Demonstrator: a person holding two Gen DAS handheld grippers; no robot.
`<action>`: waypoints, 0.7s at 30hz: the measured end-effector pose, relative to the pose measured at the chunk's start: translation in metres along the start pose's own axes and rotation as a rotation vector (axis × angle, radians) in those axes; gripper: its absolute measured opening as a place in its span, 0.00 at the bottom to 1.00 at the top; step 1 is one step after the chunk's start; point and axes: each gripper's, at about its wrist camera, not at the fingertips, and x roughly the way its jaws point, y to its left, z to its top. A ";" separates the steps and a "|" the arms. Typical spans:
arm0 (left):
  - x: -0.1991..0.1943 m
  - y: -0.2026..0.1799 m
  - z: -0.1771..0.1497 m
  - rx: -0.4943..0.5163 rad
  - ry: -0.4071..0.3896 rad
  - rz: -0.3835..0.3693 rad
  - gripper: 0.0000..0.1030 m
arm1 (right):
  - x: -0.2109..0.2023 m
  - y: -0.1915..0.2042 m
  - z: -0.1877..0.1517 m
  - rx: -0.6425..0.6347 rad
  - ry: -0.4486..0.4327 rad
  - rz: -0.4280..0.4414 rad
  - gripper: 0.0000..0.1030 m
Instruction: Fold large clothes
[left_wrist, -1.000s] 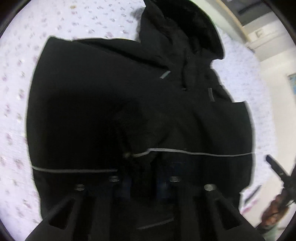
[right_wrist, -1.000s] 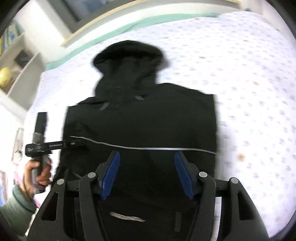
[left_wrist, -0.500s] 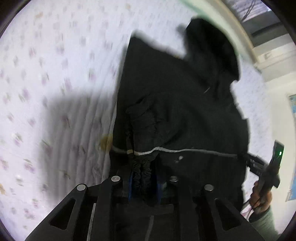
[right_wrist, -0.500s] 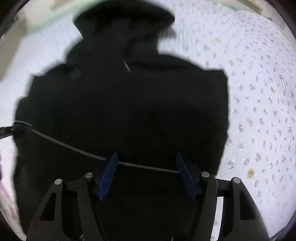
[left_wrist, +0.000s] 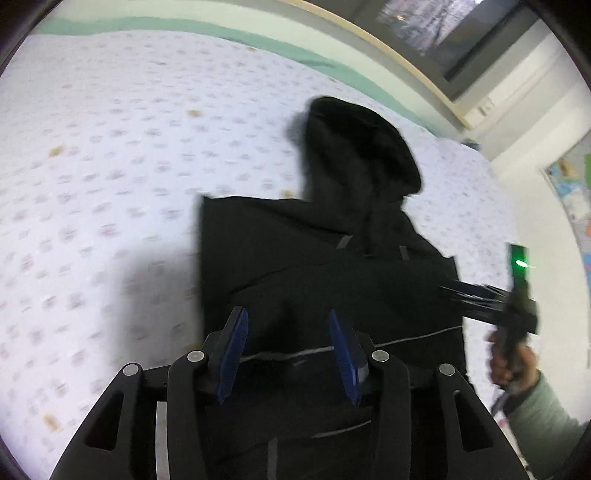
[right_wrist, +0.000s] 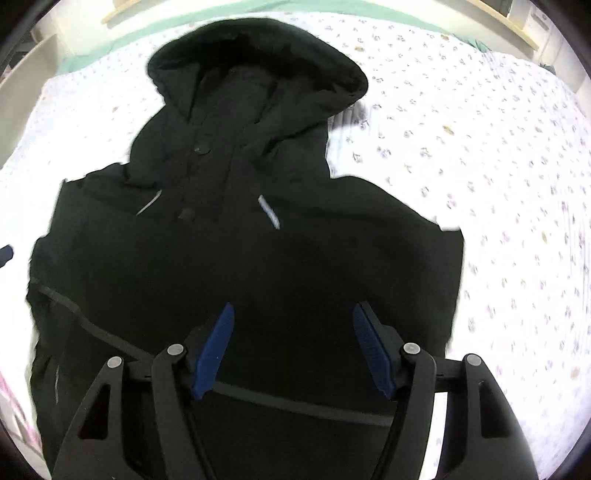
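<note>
A black hooded jacket (left_wrist: 317, 266) lies flat on the bed, hood toward the headboard, with thin grey reflective stripes across it. It fills the right wrist view (right_wrist: 240, 258). My left gripper (left_wrist: 288, 347) is open and empty, hovering over the jacket's lower left part. My right gripper (right_wrist: 295, 343) is open and empty above the jacket's lower middle. In the left wrist view the right gripper (left_wrist: 480, 295) reaches in over the jacket's right edge, held by a hand (left_wrist: 513, 362).
The bed sheet (left_wrist: 110, 166) is white with small flowers and spreads wide to the left of the jacket. A green and wood headboard edge (left_wrist: 332, 55) runs along the back. A white wall stands at the right.
My left gripper has let go of the bunched jacket fabric and opened, then pulled back. The sleeve now lies folded over the body. My right gripper moved closer over the jacket, still open.
</note>
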 end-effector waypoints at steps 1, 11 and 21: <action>0.016 -0.005 0.003 0.012 0.025 -0.003 0.46 | 0.015 -0.001 0.002 0.020 0.027 -0.009 0.68; 0.104 -0.010 0.002 0.030 0.181 0.156 0.43 | 0.030 -0.013 -0.007 0.056 0.044 -0.004 0.70; 0.049 -0.021 -0.036 0.052 0.155 -0.025 0.49 | -0.030 -0.038 -0.091 0.009 0.006 0.060 0.70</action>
